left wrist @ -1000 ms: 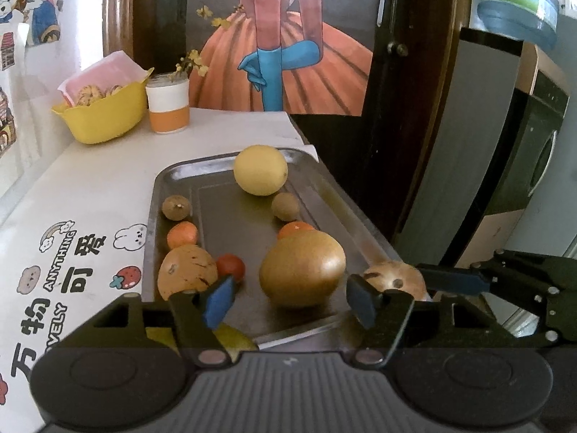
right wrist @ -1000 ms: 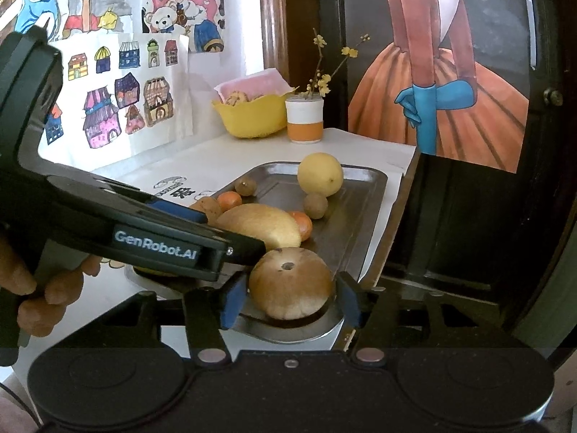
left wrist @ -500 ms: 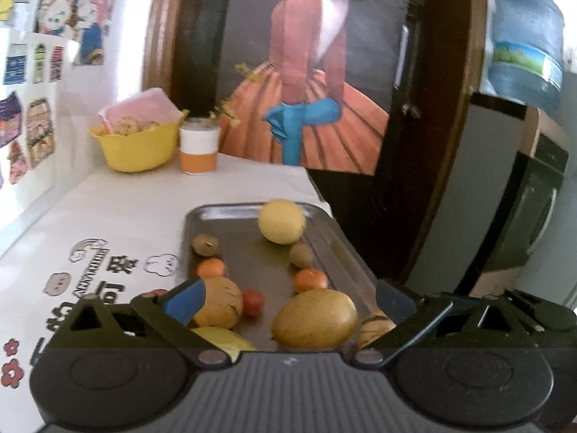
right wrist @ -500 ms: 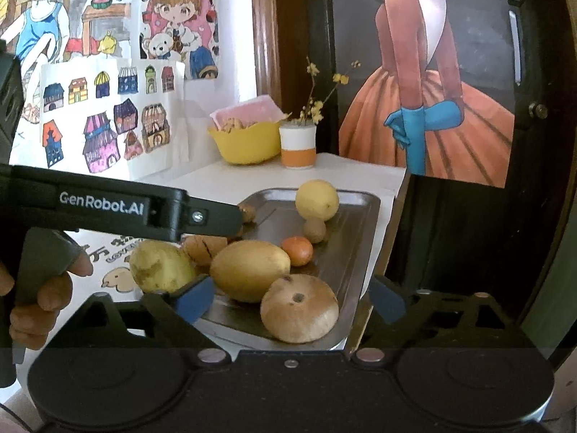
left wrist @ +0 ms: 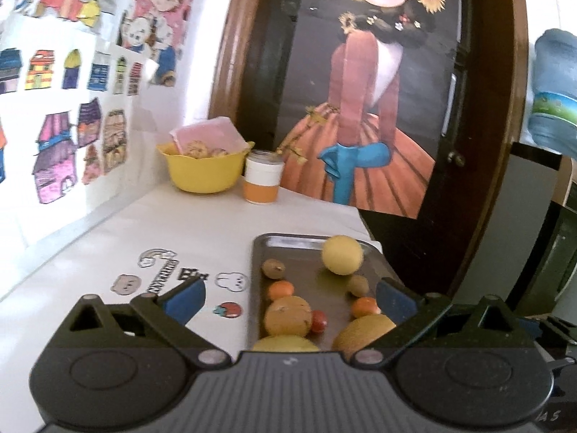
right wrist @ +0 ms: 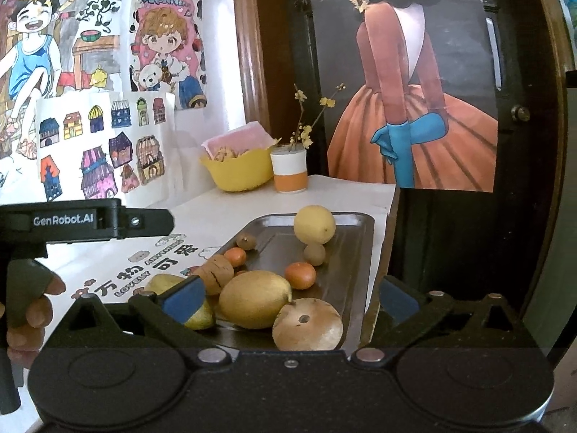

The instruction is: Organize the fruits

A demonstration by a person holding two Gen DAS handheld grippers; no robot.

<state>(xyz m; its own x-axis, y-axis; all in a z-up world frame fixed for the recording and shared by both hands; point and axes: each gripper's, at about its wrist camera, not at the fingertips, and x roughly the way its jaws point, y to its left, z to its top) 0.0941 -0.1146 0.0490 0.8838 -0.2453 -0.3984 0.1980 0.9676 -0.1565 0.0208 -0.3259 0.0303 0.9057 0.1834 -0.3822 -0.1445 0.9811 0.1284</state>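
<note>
Pulled back and up from the fruit since a second ago, both grippers, with jaws spread from half-shut to wide. Left gripper (left wrist: 290, 297) gaping and empty, raised over the near end of the metal tray (left wrist: 256, 288). Right gripper (right wrist: 288, 297) likewise wide and empty, just short of the flat brown fruit (right wrist: 307, 324) at the near rim.

Lying beside that, touching: the large golden fruit (right wrist: 254, 303), a speckled pear (right wrist: 162, 285) at the near left edge, a tan round fruit (right wrist: 218, 270). Further in: two small oranges (right wrist: 300, 275), a small red fruit (left wrist: 319, 321), two brownish small fruits (right wrist: 314, 254), then the big yellow citrus (right wrist: 314, 224) at the far end.

Risk, as a judgement: tray overhanging the table edge (right wrist: 391, 209) on the right, brown fruit at the lip; a nudge while closing likely to roll it off. Crowded near cluster also apt to scatter if one finger lands between touching fruits.

Beyond, well apart: yellow bowl (right wrist: 239, 173) and orange-and-white cup (right wrist: 290, 173) against the wall. Left gripper's body and a hand (right wrist: 30, 310) crossing the right view's left side, crowding any approach from there.
</note>
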